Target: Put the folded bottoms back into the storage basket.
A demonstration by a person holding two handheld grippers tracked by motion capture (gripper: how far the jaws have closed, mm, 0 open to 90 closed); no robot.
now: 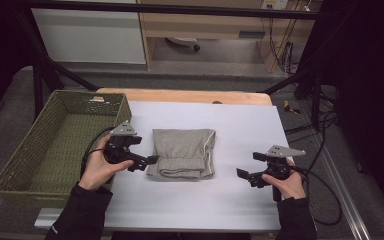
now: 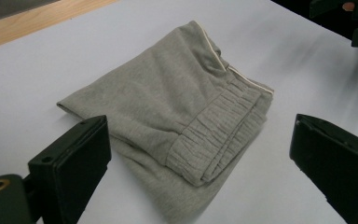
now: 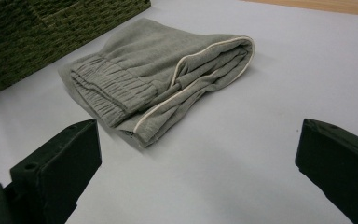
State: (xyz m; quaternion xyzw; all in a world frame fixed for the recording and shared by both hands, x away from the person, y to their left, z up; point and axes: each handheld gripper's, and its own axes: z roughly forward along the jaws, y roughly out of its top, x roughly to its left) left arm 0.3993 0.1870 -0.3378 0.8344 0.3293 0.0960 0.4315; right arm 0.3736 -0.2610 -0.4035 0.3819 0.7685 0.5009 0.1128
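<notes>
A folded grey garment with an elastic cuff and a pale piping stripe lies flat in the middle of the white table cover. My left gripper is open at the garment's near left corner, jaws pointing toward it. In the left gripper view the garment lies just ahead of the wide-open left gripper, with nothing gripped. My right gripper is open on bare cover to the right of the garment, a short gap away. In the right gripper view the garment is ahead and left of the right gripper.
A green woven basket stands at the table's left edge, close behind my left hand, and its wall shows past the garment. A strip of bare wooden tabletop runs along the far side. Cables trail from both grippers.
</notes>
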